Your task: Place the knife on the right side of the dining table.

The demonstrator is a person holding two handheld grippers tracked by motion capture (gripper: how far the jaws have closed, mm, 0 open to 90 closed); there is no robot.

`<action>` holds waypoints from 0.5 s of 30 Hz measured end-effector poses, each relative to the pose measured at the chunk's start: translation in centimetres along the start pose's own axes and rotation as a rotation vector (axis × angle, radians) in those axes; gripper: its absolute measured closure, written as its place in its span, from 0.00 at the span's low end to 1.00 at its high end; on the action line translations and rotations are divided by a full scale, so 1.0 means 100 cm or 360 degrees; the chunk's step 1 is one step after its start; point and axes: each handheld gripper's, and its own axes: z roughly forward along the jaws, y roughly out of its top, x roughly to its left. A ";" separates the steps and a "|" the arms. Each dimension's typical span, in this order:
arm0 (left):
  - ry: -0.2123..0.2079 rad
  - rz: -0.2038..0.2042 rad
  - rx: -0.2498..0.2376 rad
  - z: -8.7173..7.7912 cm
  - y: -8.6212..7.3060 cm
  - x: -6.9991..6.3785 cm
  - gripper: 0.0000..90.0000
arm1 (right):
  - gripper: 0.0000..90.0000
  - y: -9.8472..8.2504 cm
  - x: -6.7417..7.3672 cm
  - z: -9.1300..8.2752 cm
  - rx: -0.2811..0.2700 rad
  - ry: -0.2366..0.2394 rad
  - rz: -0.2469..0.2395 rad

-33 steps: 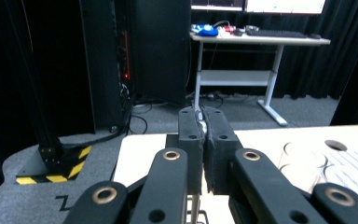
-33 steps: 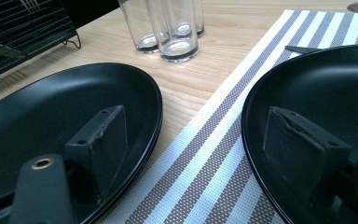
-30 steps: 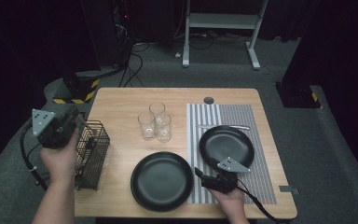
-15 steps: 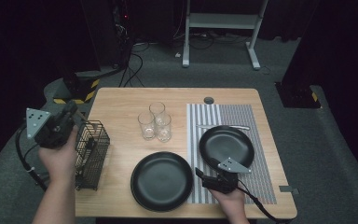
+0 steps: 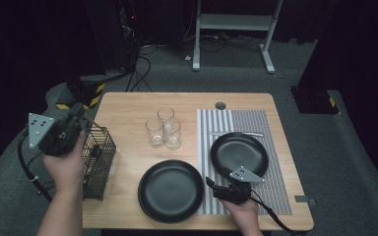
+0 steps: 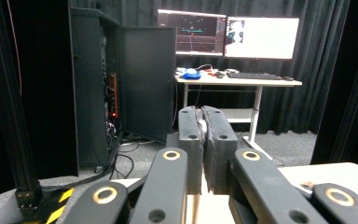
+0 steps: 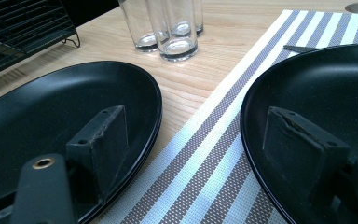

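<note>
My left gripper (image 5: 78, 111) is held up over the left edge of the table, above a black wire basket (image 5: 100, 160). Its two black jaws are pressed together, and in the left gripper view (image 6: 204, 140) they point across the room with nothing between them. My right gripper (image 5: 218, 181) rests low at the table's front, between two black plates. Its jaws stand wide apart over the striped placemat (image 7: 200, 149). One jaw is over the left plate (image 7: 37, 112), the other over the right plate (image 7: 335, 88). Neither jaw grips anything.
Three clear glasses (image 5: 163, 129) stand close together mid-table. A piece of cutlery (image 5: 236, 133) lies on the placemat (image 5: 275, 172) behind the right plate (image 5: 239, 153). The left plate (image 5: 171, 189) sits near the front edge. A desk with monitors (image 6: 228, 37) stands beyond the table.
The left gripper has wavered slightly sideways above the basket. The right gripper and the tableware have kept still.
</note>
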 end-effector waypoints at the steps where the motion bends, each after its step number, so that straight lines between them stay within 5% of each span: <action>1: -0.0005 -0.0001 0.0000 0.000 0.000 -0.001 0.96 | 0.24 0.000 0.000 0.000 -0.0001 0.0000 0.0001; 15: -0.0066 -0.0016 -0.0007 0.001 -0.003 -0.013 0.96 | 0.25 0.000 0.000 0.000 0.0001 0.0001 -0.0004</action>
